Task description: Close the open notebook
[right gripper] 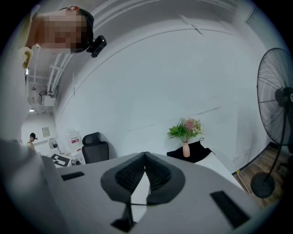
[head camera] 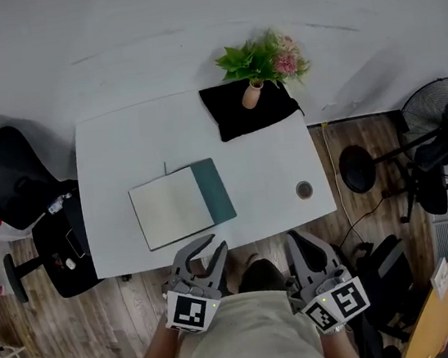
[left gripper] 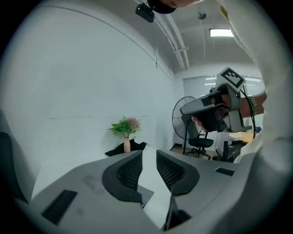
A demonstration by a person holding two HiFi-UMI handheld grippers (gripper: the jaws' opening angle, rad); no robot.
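White tabletop bears the cream-paged, teal-covered notebook, lying open, closing not yet begun; left gripper has jaws slightly apart and empty, right gripper jaws together, both short of it.

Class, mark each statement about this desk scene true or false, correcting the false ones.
1. The notebook lies open on the table. True.
2. The left gripper clamps the notebook. False: its jaws stand apart, nothing between them.
3. The vase stands on a black cloth. True.
4. The right gripper is wide open. False: its jaws are together, empty.
5. The fan stands on the table. False: it stands on the floor.
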